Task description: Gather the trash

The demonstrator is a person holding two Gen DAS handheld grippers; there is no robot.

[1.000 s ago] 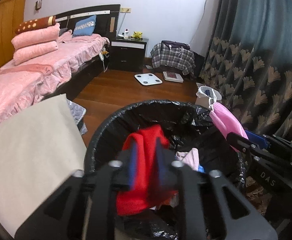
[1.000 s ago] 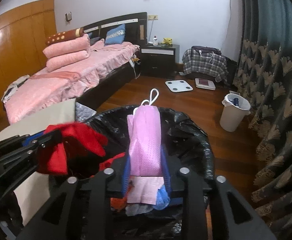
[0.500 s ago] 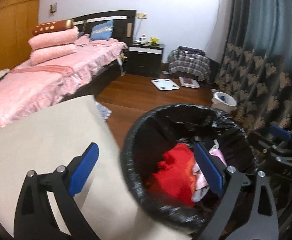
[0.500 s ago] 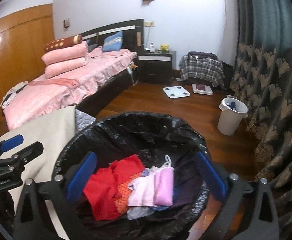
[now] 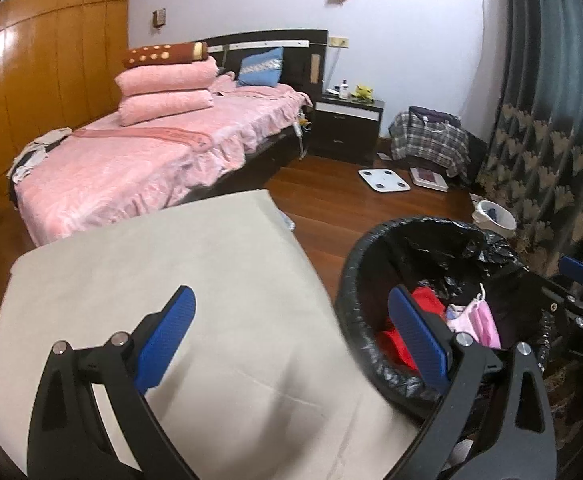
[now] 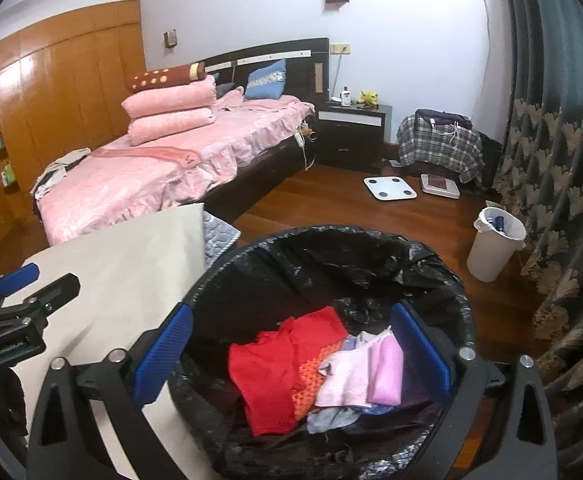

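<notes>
A bin lined with a black bag (image 6: 251,256) stands beside a beige tabletop (image 6: 131,252). Inside it lie a red cloth (image 6: 275,368) and a pink cloth (image 6: 387,368) on top of other scraps. My right gripper (image 6: 291,316) hangs open above the bin with nothing between its blue pads. My left gripper (image 5: 291,304) is open and empty too. Its left finger is over the beige tabletop (image 5: 171,260) and its right finger over the bin's rim (image 5: 355,280). The left wrist view also shows the red cloth (image 5: 391,340) and the pink cloth (image 5: 483,320) in the bin.
A pink bed (image 6: 171,168) fills the left half of the room. A small white wastebasket (image 6: 495,248) stands by the patterned curtain (image 6: 563,160). Two bathroom scales (image 6: 389,188) lie on the wooden floor near a dark nightstand (image 6: 351,136).
Both grippers opened: the left let go of the red cloth and the right of the pink cloth, and both now lie in the bin. The left gripper swung left over the tabletop.
</notes>
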